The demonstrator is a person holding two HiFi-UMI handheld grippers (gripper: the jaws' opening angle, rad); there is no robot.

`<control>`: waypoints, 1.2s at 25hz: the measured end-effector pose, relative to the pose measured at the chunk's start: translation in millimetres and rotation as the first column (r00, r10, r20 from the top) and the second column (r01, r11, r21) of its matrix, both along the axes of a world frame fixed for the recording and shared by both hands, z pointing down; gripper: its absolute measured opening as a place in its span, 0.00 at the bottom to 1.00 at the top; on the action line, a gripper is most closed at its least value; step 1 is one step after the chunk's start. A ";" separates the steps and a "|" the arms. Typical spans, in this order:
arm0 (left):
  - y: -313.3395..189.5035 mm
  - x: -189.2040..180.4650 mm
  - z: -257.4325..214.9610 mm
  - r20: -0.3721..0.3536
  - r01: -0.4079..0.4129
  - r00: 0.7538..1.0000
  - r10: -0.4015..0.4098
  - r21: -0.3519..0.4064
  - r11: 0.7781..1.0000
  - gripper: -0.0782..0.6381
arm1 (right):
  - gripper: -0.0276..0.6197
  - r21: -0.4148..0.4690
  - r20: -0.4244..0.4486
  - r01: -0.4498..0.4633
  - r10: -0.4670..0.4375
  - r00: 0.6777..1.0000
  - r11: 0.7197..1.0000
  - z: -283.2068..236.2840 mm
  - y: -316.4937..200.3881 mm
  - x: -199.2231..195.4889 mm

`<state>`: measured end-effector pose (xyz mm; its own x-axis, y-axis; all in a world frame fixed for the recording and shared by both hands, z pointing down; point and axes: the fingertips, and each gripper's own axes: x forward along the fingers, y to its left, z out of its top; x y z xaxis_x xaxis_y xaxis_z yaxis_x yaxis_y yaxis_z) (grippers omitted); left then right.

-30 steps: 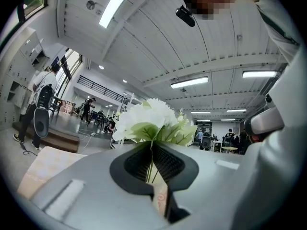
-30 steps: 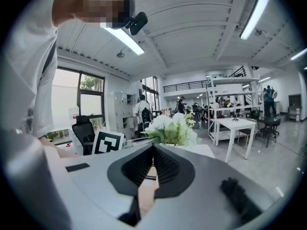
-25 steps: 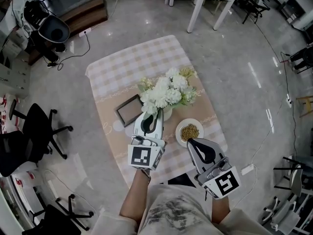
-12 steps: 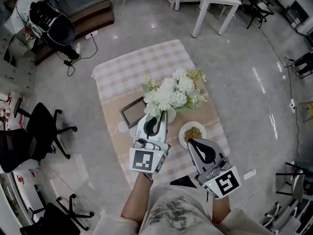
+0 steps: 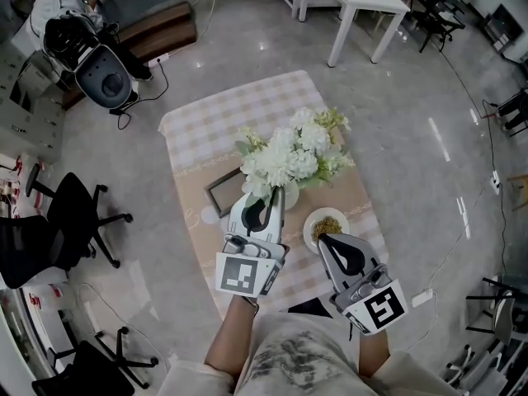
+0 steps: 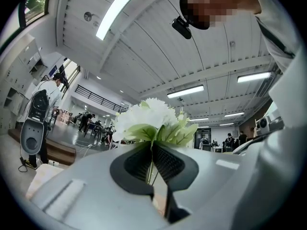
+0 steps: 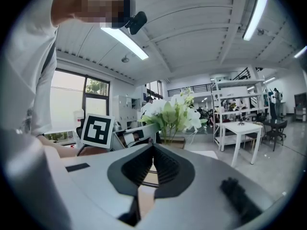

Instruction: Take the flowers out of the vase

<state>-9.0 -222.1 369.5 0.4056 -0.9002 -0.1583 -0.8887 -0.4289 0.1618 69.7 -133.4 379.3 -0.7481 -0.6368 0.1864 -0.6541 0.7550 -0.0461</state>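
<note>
Flowers (image 5: 289, 155) seemingly pinched by shut left gripper (image 5: 273, 195) fingers (image 6: 169, 163).

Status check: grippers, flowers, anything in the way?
Left gripper shut on flowers at the stems. Right gripper shut, empty. Vase mostly hidden behind left gripper; nothing above the blooms.

From my left hand-held gripper (image 5: 270, 196), the flowers (image 5: 293, 151) crowd 12 to 1 o'clock and the picture frame (image 5: 223, 191) lies close at 9. The bowl (image 5: 325, 225) sits just ahead of my right hand-held gripper (image 5: 330, 244), at 12. Past the blooms at 12 the surface (image 5: 231, 114) lies open, as does its near part at 7.
</note>
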 end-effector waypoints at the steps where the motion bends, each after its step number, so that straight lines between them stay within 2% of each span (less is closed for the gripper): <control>1: 0.2 0.4 -1.5 0.001 -0.001 1.000 0.001 0.003 1.000 0.13 | 0.07 0.001 0.000 0.001 -0.001 1.000 1.000 -0.3 -0.2 0.1; 15: 1.8 4.5 -27.8 -0.030 -0.021 0.999 0.022 0.040 0.999 0.13 | 0.07 0.007 0.007 -0.001 0.001 1.000 1.000 -3.1 -0.4 3.3; 19: 0.8 3.5 -35.4 -0.035 -0.015 0.999 0.018 0.087 0.996 0.13 | 0.07 0.008 0.004 -0.007 0.007 1.000 1.000 -2.1 0.2 5.9; 30: 1.5 3.4 -50.4 -0.068 -0.018 0.997 0.028 0.137 0.990 0.13 | 0.07 0.007 -0.001 -0.012 0.012 1.000 1.000 0.9 1.1 8.7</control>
